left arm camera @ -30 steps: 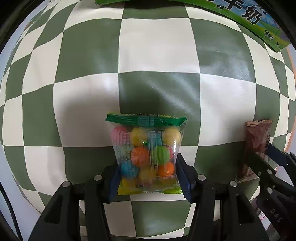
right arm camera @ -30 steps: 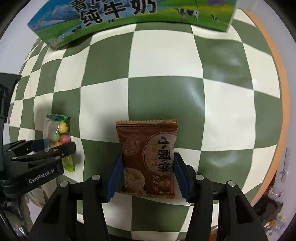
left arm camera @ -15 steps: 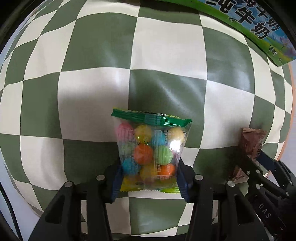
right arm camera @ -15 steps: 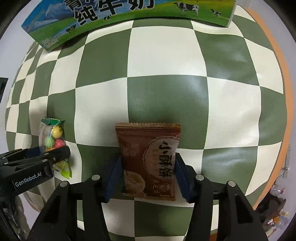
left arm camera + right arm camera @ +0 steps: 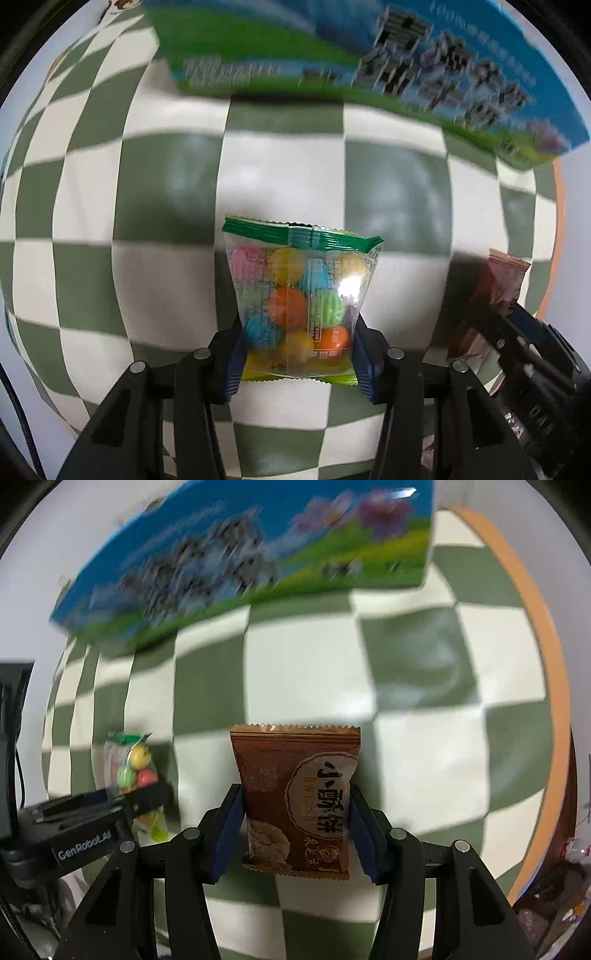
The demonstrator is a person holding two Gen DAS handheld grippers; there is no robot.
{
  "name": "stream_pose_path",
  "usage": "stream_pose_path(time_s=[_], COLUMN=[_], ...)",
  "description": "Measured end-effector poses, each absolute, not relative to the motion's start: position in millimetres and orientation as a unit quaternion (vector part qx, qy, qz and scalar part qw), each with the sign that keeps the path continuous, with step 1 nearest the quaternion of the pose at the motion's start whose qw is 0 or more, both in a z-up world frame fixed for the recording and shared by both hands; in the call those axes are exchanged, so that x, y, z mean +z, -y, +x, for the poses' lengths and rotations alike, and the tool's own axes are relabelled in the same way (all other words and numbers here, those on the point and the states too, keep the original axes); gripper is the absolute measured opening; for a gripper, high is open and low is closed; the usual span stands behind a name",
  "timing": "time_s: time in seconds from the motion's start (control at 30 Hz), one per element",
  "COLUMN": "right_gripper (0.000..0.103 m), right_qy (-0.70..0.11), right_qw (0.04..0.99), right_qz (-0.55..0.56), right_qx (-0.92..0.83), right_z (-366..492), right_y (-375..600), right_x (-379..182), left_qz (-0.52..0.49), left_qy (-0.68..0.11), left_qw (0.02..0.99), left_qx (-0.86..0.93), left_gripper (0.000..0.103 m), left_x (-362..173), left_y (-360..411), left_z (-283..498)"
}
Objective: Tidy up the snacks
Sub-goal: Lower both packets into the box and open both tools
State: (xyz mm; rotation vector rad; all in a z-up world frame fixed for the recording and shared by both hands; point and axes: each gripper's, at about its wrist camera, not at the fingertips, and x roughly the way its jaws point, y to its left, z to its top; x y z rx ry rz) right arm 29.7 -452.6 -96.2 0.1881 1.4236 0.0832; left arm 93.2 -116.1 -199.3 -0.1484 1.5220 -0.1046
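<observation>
My left gripper is shut on a clear candy bag with a green top and coloured balls inside, held above the checkered cloth. My right gripper is shut on a brown biscuit packet with Chinese print. Each gripper shows in the other's view: the right one with its packet at the right edge, the left one with the candy bag at the left. A blue and green milk carton box stands ahead at the far side of the cloth; it also shows in the right wrist view.
The green and white checkered cloth covers a table with an orange edge at the right. Beyond that edge, clutter sits low at the right. Both views are blurred by motion.
Both grippers have moved forward toward the milk box, which now looms much larger at the top of both views. Both still hold their snacks.
</observation>
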Motion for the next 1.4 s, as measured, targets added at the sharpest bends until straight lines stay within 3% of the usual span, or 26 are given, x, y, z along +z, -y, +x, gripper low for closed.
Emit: stream_pose_path(time_s=[0.13,0.33,0.53,0.63,0.73,0.93,1.27,1.37,1.4], right_gripper=[0.057,0.057,0.057,0.057,0.057,0.057,0.059,0.076,0.089], right_qy=[-0.637,-0.590,-0.542,-0.537,-0.547,-0.594,-0.650,-0.670,-0.671], right_qw=[0.762,0.794,0.825,0.830,0.824,0.792,0.752,0.734,0.735], right_qz=[0.112,0.127,0.120,0.107,0.103,0.084,0.054,0.058,0.052], right_qx=[0.036,0.070,0.102,0.106,0.110,0.109,0.098,0.089,0.085], right_z=[50.2,93.9,150.1,188.5,226.5,291.4,352.9,362.0,362.8], right_y=[475.6,499.4,501.1,492.7,487.3,461.5,446.2,448.6,449.0], right_x=[-73.2,4.4,67.7,73.8,65.9,9.1,-65.9,-81.5,-83.4], left_qz=[-0.072,-0.104,-0.093,-0.077,-0.058,-0.027,-0.043,-0.054,-0.060], left_qy=[-0.676,-0.638,-0.590,-0.582,-0.590,-0.647,-0.707,-0.709,-0.710], left_qw=[0.731,0.753,0.789,0.798,0.797,0.758,0.702,0.700,0.699], left_qx=[-0.061,-0.124,-0.147,-0.137,-0.118,-0.084,-0.072,-0.068,-0.068], left_gripper=[0.046,0.046,0.046,0.047,0.047,0.047,0.047,0.051,0.058], left_x=[-175.3,-96.1,-17.2,-7.3,-12.3,-74.6,-154.0,-160.4,-162.4], left_y=[116.2,115.7,127.4,134.9,136.0,134.4,129.6,126.0,124.0], left_z=[106.2,125.4,184.0,229.8,266.6,337.4,382.7,387.1,389.0])
